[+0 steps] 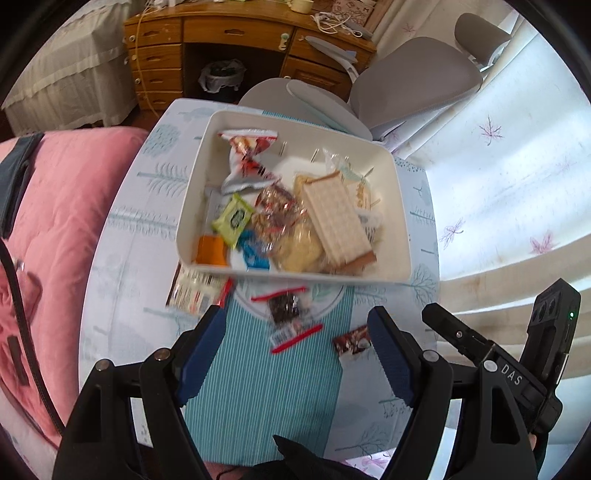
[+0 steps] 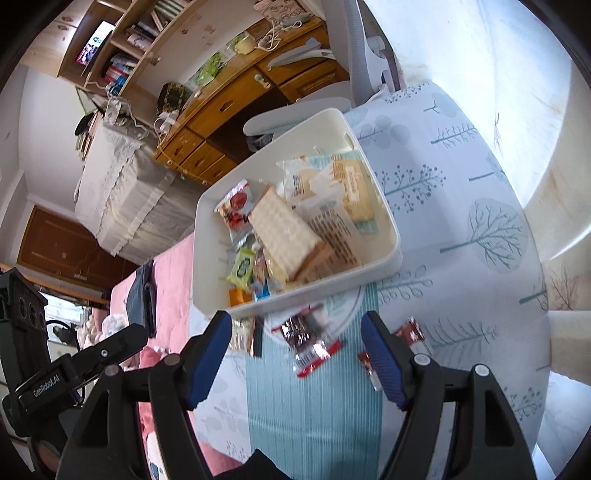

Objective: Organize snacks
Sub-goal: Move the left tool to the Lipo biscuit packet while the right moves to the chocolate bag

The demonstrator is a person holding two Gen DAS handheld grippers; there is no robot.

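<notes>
Snacks — three packets (image 1: pixel 286 312) outside one white bin (image 1: pixel 399 206).

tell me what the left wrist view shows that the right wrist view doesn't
Only the left wrist view: a grey office chair and a bin with a bag under the desk.
Only the right wrist view: a bookshelf and a small screen.
Both: the white bin of snacks, the clear red-edged packet on the striped runner, and the wooden desk. Each camera's own gripper, left gripper and right gripper, is open and holds nothing.
</notes>
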